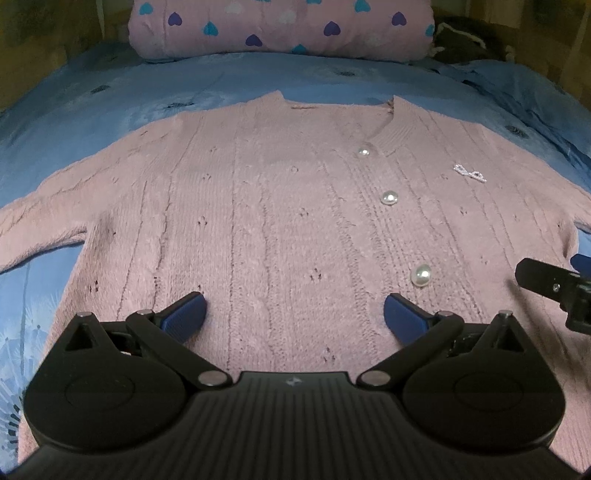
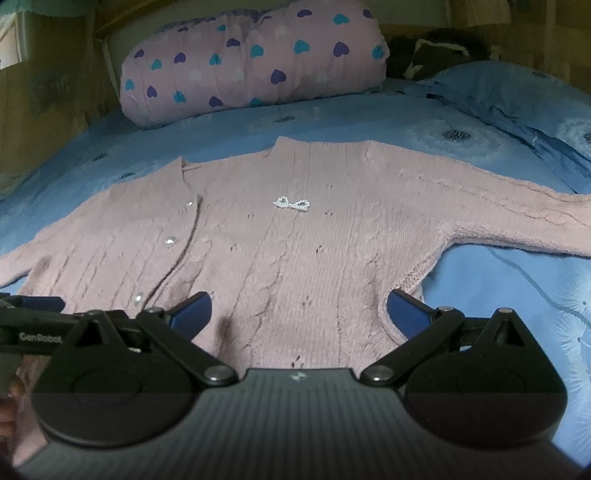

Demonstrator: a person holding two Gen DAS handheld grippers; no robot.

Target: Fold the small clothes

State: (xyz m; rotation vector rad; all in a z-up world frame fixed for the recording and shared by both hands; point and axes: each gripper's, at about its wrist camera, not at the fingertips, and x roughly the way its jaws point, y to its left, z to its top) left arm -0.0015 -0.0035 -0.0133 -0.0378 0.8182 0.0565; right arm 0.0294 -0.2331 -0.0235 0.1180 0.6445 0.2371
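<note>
A pink cardigan (image 1: 280,229) is spread flat on the blue bed (image 1: 110,96) — buttoned, sleeves out. The left gripper (image 1: 294,314) and right gripper (image 2: 298,314) are held above its hem, fingers wide apart, nothing grasped.

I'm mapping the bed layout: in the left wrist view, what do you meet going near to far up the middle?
Left tool → pink cardigan → blue bedsheet → pink heart-print pillow.

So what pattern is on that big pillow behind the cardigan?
Pink pillow with blue, teal and white hearts, clearest in the right wrist view.
</note>
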